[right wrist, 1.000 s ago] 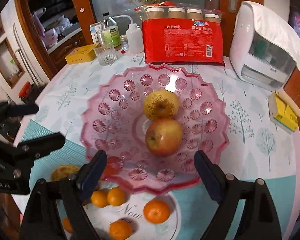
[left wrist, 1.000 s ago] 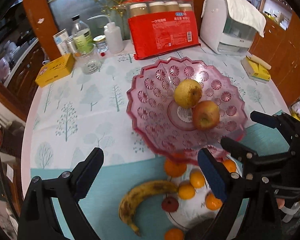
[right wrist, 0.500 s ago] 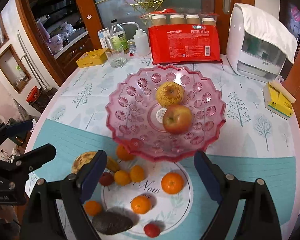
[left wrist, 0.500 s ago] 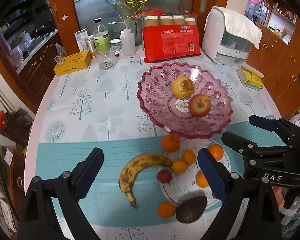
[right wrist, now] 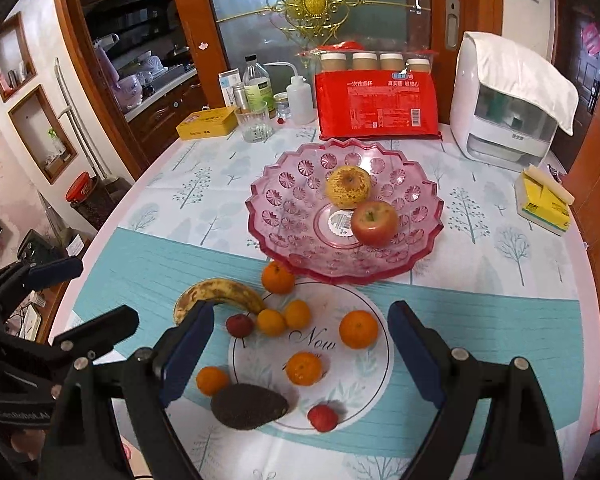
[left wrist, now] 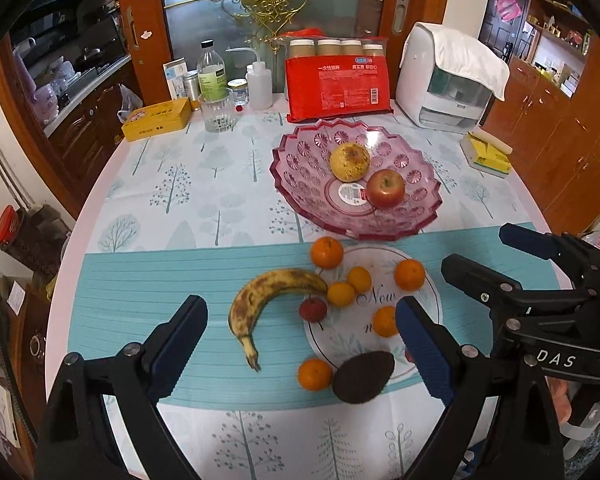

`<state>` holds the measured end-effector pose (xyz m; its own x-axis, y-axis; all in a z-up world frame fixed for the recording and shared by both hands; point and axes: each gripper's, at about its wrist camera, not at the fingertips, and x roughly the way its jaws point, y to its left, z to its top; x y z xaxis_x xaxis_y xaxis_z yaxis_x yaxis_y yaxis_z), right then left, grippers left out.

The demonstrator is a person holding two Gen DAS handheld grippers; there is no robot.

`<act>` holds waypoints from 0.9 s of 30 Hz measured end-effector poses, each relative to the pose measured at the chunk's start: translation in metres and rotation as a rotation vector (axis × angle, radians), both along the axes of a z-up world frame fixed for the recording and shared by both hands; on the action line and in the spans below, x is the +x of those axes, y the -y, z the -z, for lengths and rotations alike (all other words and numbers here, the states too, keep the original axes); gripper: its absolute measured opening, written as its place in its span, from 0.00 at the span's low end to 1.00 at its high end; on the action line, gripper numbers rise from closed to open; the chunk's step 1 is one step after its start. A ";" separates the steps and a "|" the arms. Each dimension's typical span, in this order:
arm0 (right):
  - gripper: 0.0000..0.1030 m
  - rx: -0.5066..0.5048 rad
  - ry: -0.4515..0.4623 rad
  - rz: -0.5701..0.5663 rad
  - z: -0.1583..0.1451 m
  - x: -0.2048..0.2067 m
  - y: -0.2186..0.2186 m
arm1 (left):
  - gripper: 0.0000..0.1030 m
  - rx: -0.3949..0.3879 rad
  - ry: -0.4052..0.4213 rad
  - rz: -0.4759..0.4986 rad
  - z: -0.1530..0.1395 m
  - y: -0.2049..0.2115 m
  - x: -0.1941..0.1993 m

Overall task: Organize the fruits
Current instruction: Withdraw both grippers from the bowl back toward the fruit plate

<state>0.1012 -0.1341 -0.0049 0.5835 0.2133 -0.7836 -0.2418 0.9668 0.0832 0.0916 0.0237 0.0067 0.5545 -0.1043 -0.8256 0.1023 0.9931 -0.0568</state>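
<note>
A pink glass fruit bowl [left wrist: 300, 184] [right wrist: 283, 216] holds a yellow pear [left wrist: 350, 161] [right wrist: 348, 186] and a red apple [left wrist: 385, 188] [right wrist: 374, 222]. In front of it lie a spotted banana [left wrist: 259, 296] [right wrist: 223, 290], several small oranges [left wrist: 327, 252] [right wrist: 358, 329], a dark avocado [left wrist: 363, 376] [right wrist: 248, 406] and small red fruits [left wrist: 312, 309] [right wrist: 322, 418]. My left gripper [left wrist: 302, 344] is open and empty, above the banana and oranges. My right gripper [right wrist: 300, 354] is open and empty over the same fruits; it also shows in the left wrist view [left wrist: 484, 258].
A red pack of paper cups [left wrist: 338, 84], a white appliance [left wrist: 448, 80], a glass [left wrist: 216, 110], bottles [left wrist: 211, 70] and a yellow tin [left wrist: 157, 119] stand along the table's far edge. A yellow sponge [left wrist: 486, 152] lies at the right.
Both grippers have pulled back and up from the bowl, so the loose fruit in front of it has come into view. Both stay open and empty.
</note>
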 end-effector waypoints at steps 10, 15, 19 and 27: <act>0.87 0.019 0.008 0.015 0.006 -0.027 -0.001 | 0.92 0.013 -0.012 -0.025 0.012 -0.007 -0.027; 0.87 0.011 0.017 0.034 0.011 -0.041 -0.002 | 0.92 0.035 -0.024 -0.022 0.019 -0.016 -0.035; 0.86 -0.004 0.011 0.042 0.018 -0.049 -0.007 | 0.92 0.063 -0.012 0.013 0.025 -0.025 -0.038; 0.83 0.008 -0.041 0.098 0.036 -0.058 -0.022 | 0.92 0.105 -0.025 0.114 0.043 -0.052 -0.034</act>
